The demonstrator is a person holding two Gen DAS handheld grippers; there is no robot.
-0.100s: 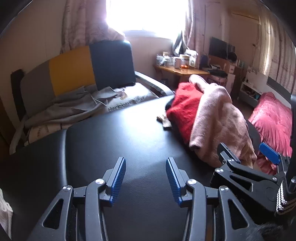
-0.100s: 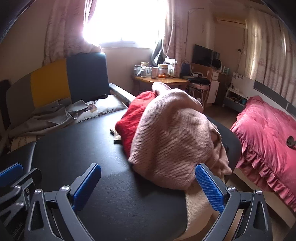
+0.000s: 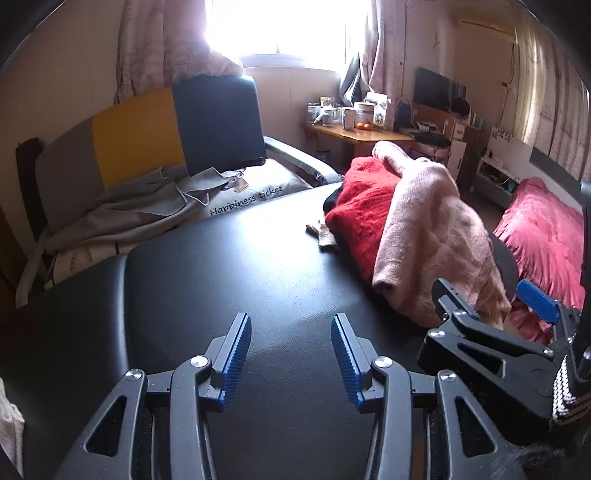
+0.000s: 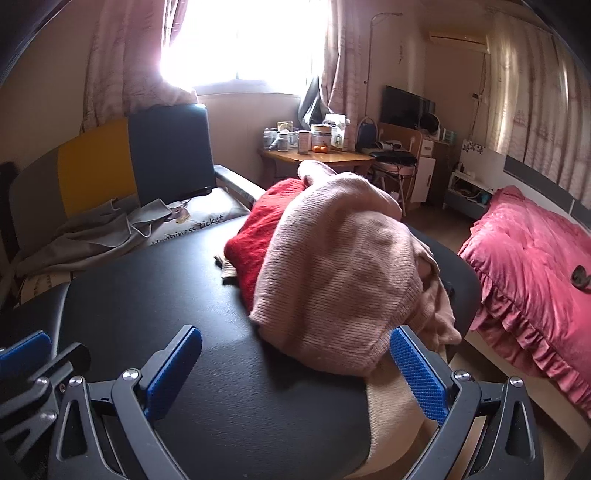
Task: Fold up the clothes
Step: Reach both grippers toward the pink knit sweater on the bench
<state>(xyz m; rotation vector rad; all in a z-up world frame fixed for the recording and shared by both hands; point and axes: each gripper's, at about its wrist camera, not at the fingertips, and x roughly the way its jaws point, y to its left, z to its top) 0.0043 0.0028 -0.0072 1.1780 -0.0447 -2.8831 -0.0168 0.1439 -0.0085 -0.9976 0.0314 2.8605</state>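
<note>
Sunlit bedroom, window [image 3: 280,29] blown out between pink curtains [image 4: 125,62]. Foreground: black padded surface [image 3: 229,266], glossy, bare over its near and left parts. Piled at its far right: pink sweater [image 4: 343,258] draped over red sweater [image 4: 258,236], the pink one uppermost and spilling toward the right edge; a beige garment [image 4: 391,406] hanging off the near-right corner beneath it. Small beige scrap [image 3: 325,236] just beside the red knit on the left, possibly a sock, too small to tell.

Left tool [image 3: 291,354]: low over bare surface, blue pads parted with a moderate gap, nothing between them, well apart from the clothes. Right tool [image 4: 295,373]: spread wide, nothing gripped; right pad [image 4: 417,376] against or just under the hem of the pink sweater, contact uncertain; left pad over bare surface. Also seen from the left wrist view at far right, beside the pile's near edge.

Behind the surface: sofa [image 3: 155,133] with grey, yellow and dark blue back panels, a grey cloth [image 3: 140,206] crumpled on its seat, and a cushion [image 3: 258,195] lettered "Happiness ticket". Farther back: wooden desk [image 4: 321,157] with jars and two oranges, TV [image 4: 402,107]. Right: bed [image 4: 535,280] under a ruffled pink-red cover.
</note>
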